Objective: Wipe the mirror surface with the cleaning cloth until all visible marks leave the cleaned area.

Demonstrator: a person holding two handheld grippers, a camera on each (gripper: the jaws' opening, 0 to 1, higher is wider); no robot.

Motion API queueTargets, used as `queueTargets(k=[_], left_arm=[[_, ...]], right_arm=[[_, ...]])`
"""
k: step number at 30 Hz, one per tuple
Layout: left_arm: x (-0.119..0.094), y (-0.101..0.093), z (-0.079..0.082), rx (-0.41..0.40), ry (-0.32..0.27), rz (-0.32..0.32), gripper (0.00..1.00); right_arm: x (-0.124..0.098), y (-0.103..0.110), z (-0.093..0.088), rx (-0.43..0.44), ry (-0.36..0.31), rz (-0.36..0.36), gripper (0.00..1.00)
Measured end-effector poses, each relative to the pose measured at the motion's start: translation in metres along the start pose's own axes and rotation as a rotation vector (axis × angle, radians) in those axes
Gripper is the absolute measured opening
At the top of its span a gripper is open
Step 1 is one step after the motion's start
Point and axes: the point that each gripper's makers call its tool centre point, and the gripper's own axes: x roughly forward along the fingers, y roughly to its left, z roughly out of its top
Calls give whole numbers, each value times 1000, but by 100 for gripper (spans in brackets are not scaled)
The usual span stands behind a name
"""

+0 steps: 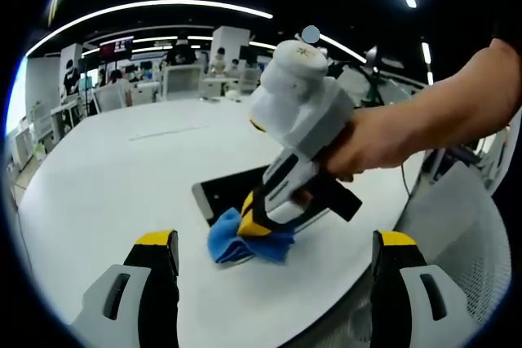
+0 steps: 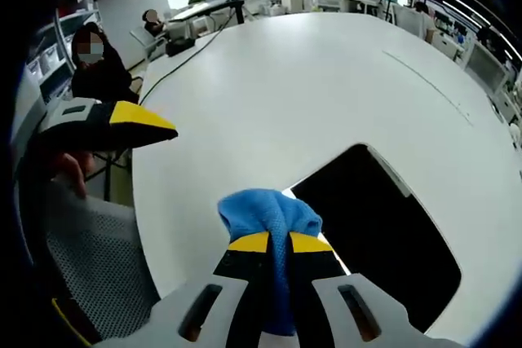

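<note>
Mirror: one dark rectangular mirror (image 2: 379, 234) lying flat on the table, at 4 o'clock in the right gripper view; in the left gripper view (image 1: 231, 189) it sits at centre, partly hidden behind the right gripper.
Cleaning cloth: one blue cloth (image 2: 272, 216), bunched, touching the mirror's near edge; in the left gripper view (image 1: 236, 240) it lies on the table at the mirror's near corner.
Right gripper: (image 2: 278, 242) yellow-tipped jaws pinched tight on the cloth; in the left gripper view (image 1: 259, 219) a hand (image 1: 383, 136) holds it, reaching in from 3 o'clock.
Left gripper: (image 1: 276, 248) jaws spread wide with nothing between them, above the table; in the right gripper view (image 2: 143, 125) one yellow tip shows at 9 o'clock.
Surface: one round white table (image 2: 294, 87), bare apart from mirror and cloth.
Room: open office; desks, monitors and people at 11 o'clock in the left gripper view, long ceiling lights (image 1: 163, 7) overhead.
Right gripper view alone: a mesh chair (image 2: 98, 266) at 8 o'clock, a seated person (image 2: 102, 71) at 10 o'clock.
</note>
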Motion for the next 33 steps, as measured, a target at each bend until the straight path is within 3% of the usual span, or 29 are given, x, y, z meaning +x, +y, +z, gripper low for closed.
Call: queueTargets(k=[17, 33], left_arm=[[0, 1, -1, -2, 5, 2, 99], [1, 1, -1, -7, 4, 5, 99]], right_arm=[[0, 1, 0, -17, 0, 11, 2], [0, -2, 0, -6, 23, 67, 2]])
